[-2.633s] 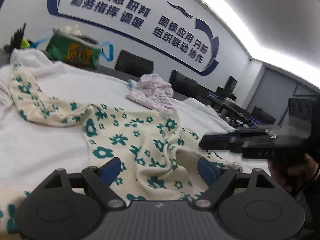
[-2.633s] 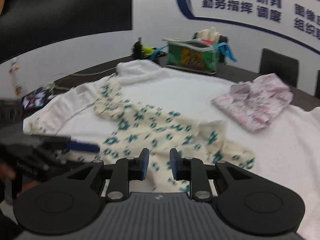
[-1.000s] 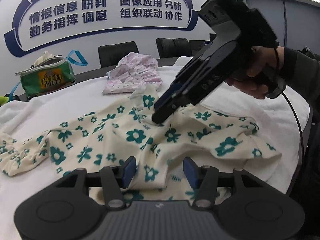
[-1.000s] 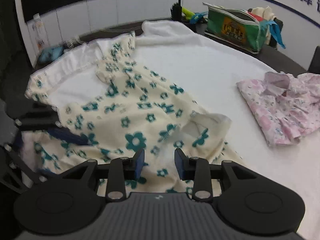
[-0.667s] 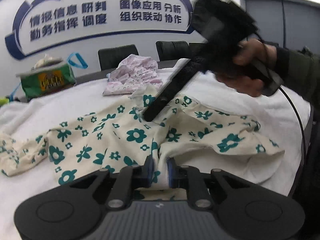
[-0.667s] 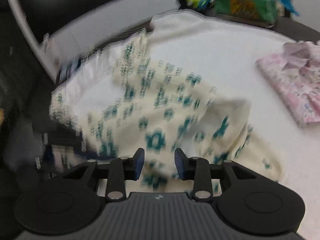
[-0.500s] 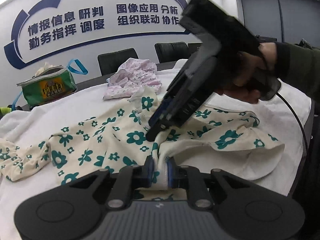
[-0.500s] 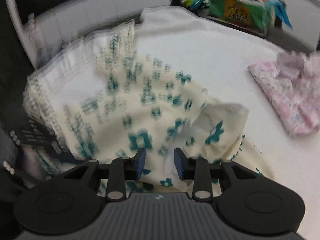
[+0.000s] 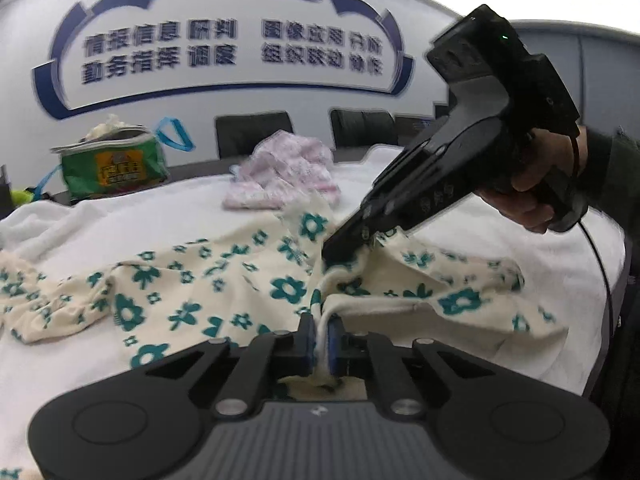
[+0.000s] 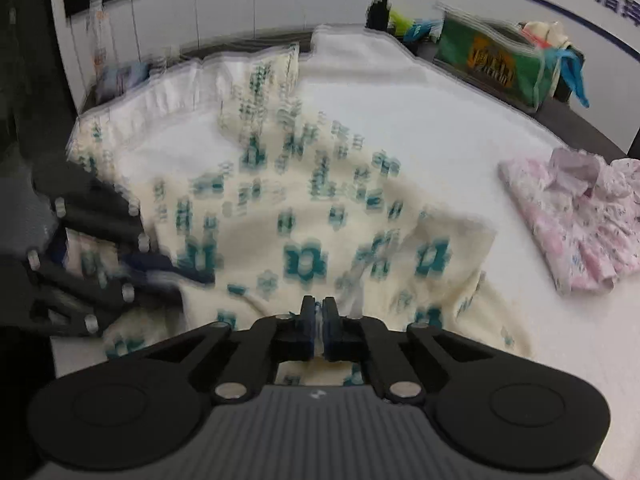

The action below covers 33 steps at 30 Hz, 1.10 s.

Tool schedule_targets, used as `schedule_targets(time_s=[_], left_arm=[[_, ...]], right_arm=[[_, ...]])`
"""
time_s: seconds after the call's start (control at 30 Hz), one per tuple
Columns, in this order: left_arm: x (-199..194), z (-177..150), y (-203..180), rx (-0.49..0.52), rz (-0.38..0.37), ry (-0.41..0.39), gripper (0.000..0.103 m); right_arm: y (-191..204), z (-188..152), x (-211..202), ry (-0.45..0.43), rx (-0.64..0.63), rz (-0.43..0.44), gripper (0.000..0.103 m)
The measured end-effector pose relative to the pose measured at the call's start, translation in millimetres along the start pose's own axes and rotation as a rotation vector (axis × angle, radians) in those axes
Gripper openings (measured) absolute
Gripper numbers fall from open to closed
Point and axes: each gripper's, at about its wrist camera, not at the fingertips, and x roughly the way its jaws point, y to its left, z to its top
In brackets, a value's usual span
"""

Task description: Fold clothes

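Nearest me, my left gripper is closing on a pinched ridge of the cream, green-flowered garment. Just beyond, my right gripper has its jaws nipped together on another fold of that cloth. The garment lies crumpled on the white-covered table; I judge folding barely begun, with spreading and every fold left. Farther off sit a pink garment and a green bag, with bare cover between.

Cream cotton garment with teal flower print: on white towel-covered table, near side. Crumpled pink floral shirt: behind it. Green zipped storage bag: far left, off the towel.
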Motion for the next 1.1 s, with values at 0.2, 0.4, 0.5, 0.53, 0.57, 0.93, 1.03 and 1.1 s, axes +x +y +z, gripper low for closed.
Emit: schedule_targets(time_s=[0.2, 0.4, 0.5, 0.53, 0.57, 0.93, 1.03, 1.1], left_arm=[[-13, -5, 16, -0.207, -0.011, -0.063, 0.005], [-22, -14, 30, -0.386, -0.043, -0.104, 0.004], [-25, -20, 42, -0.509, -0.08, -0.112, 0.005], [-24, -22, 45, -0.543, -0.1, -0.097, 0.009], [-23, -24, 48, -0.572, -0.104, -0.083, 0.021], [-88, -28, 66, -0.387, -0.141, -0.176, 0.068], [-109, -32, 84, -0.259, -0.122, -0.151, 0.068], [-123, -37, 95, -0.162, -0.114, -0.12, 0.068]], right_arm=[[-18, 14, -17, -0.155, 0.088, 0.057, 0.003], [-15, 16, -14, -0.204, 0.088, 0.089, 0.003], [-14, 21, -5, -0.224, 0.081, 0.121, 0.003], [-13, 24, 1, -0.224, 0.078, 0.136, 0.003], [-13, 26, 9, -0.22, 0.082, 0.148, 0.003], [11, 25, 19, -0.182, 0.069, -0.019, 0.018], [36, 14, -10, -0.199, 0.024, 0.0, 0.019], [59, 2, -13, -0.16, -0.013, 0.023, 0.019]])
